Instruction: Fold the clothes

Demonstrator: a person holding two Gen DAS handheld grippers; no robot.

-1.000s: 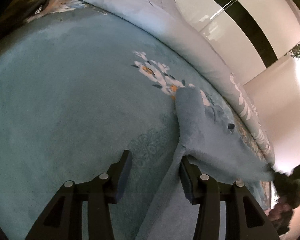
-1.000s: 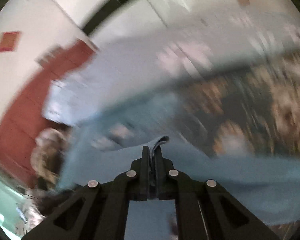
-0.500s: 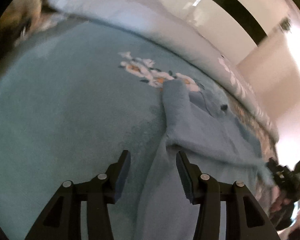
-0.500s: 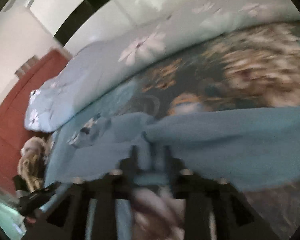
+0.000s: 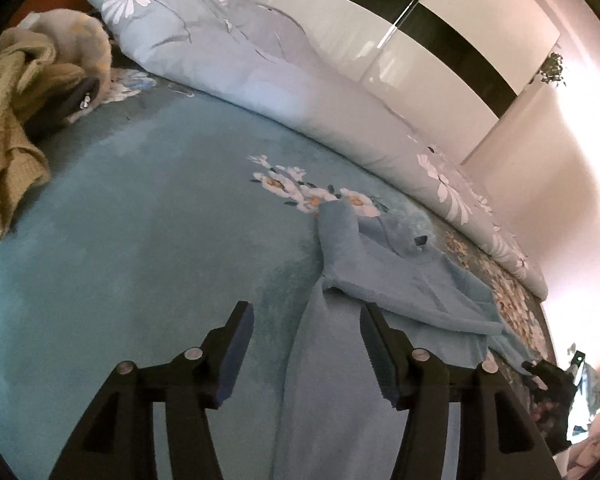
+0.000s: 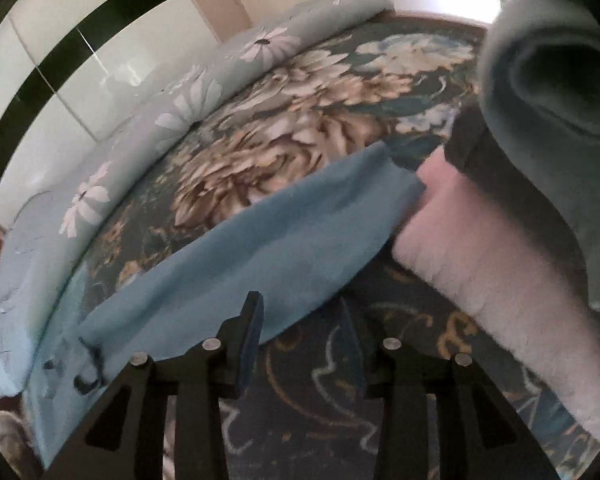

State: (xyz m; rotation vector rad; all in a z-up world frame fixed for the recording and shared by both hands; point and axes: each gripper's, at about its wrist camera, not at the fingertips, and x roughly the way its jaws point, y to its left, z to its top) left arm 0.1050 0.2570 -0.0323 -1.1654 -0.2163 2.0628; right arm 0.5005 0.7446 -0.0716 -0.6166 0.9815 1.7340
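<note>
A blue fleece garment lies spread on the teal floral bedspread, one sleeve folded across its body. My left gripper is open and empty, hovering over the garment's left edge. In the right wrist view the garment's sleeve lies flat across the bed. My right gripper is open and empty just above the sleeve's near edge. It also shows far right in the left wrist view.
A rolled light-blue daisy quilt runs along the far side of the bed. An olive knitted garment lies at the left. A pink fluffy item and a grey-green folded piece sit at the right.
My right gripper has let go of the sleeve, opened, and swung down over the bed. The sleeve now lies flat. My left gripper stayed open and pulled back slightly.
</note>
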